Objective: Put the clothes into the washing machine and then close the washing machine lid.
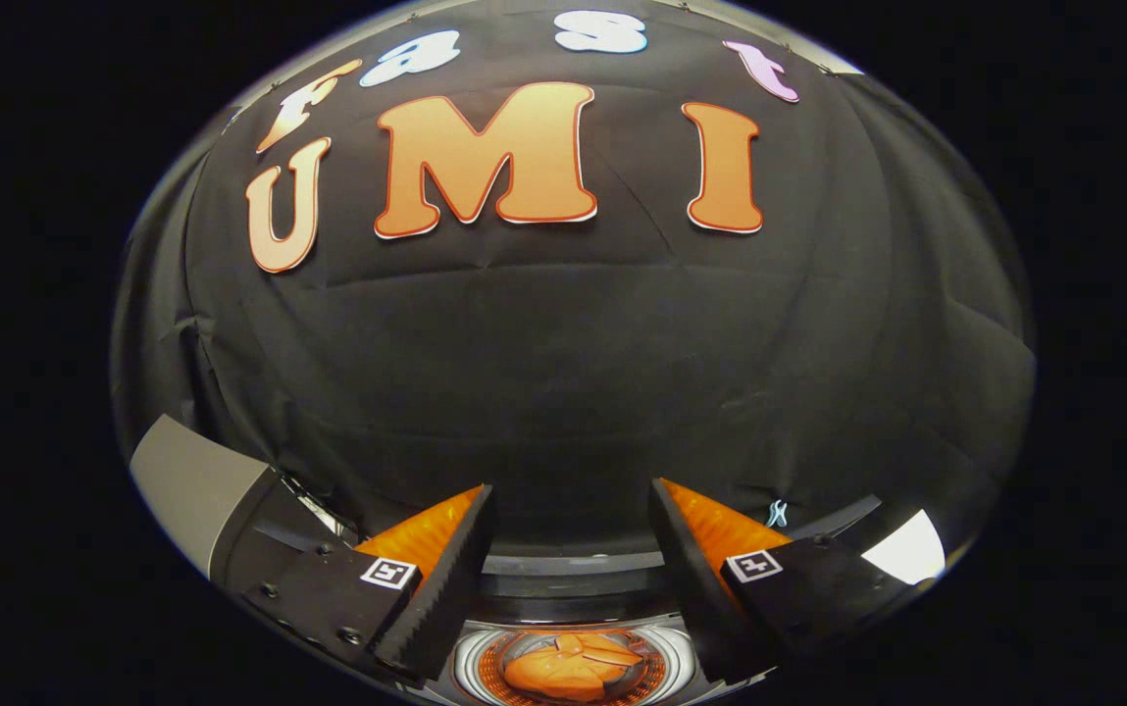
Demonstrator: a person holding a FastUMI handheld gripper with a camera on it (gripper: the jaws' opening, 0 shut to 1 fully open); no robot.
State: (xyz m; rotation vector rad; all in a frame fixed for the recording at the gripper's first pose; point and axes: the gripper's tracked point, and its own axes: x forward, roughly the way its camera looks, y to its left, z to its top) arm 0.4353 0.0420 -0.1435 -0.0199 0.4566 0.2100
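**Clothes in the tub, gripper open above**

The gripper [571, 510] has its 2 fingers wide apart w/ nothing between them. They point at the black booth wall [563, 373]. Down at 6 o'clock from the tips, between the finger bases, is the washing machine [573, 567] w/ its round drum [470, 667]. The orange clothes [568, 667] lie in a heap inside the drum. A grey slanted panel [192, 480], maybe the lid, sits at 9 o'clock from the fingers. A white patch [906, 547] sits at 3 o'clock
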